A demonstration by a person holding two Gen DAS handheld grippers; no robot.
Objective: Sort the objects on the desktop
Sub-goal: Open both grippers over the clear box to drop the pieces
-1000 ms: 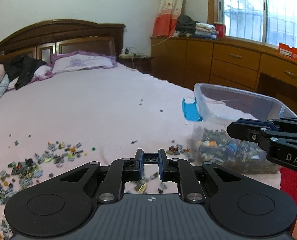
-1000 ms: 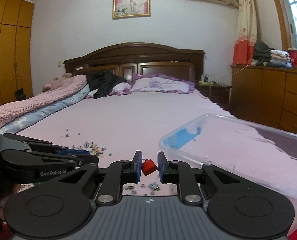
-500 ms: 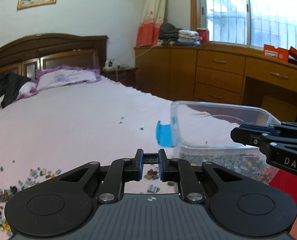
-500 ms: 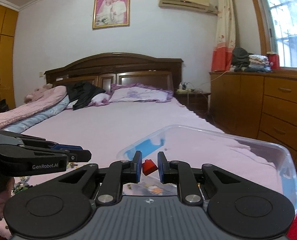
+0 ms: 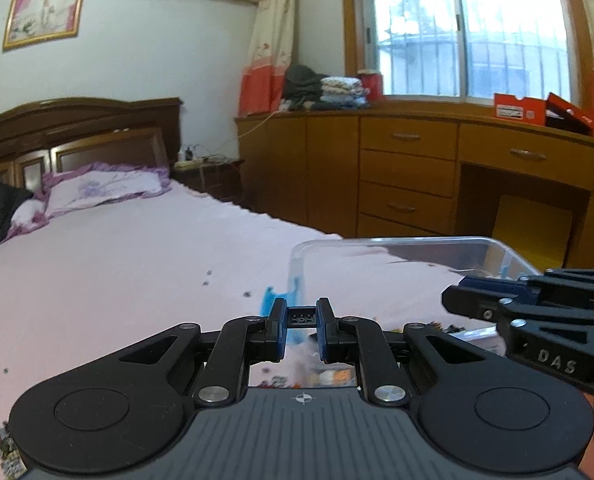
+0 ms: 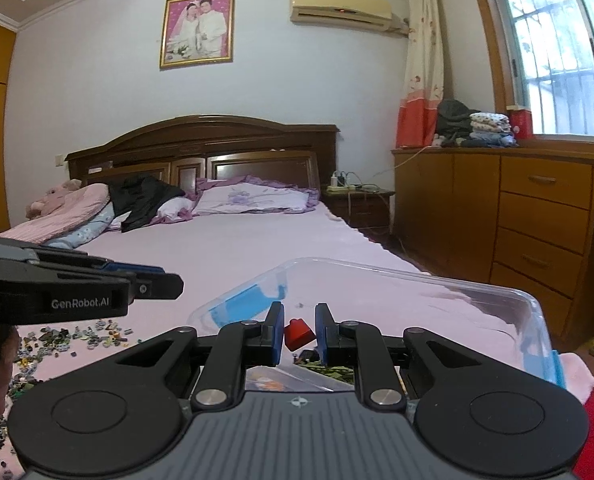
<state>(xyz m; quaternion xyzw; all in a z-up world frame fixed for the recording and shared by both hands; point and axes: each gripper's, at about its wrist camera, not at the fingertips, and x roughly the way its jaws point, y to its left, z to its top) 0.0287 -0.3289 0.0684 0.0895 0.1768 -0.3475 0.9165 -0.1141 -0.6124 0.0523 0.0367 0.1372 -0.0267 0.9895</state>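
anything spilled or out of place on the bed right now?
Yes. Small toy bricks lie scattered loose over the pink sheet to the left of the clear plastic bin, with a few strays farther up the bed. More bricks already sit in the bin's bottom, so the spill is only partly sorted.

1. A wide bed [image 6: 233,248] with a pale pink sheet filled the middle of the room
2. Its dark wooden headboard [image 6: 201,148] stood against the far white wall [image 6: 97,88]
3. A framed portrait [image 6: 197,30] and an air conditioner [image 6: 341,10] hung above
4. Wooden drawers [image 5: 409,176] ran along the right, under a bright barred window [image 5: 469,28]
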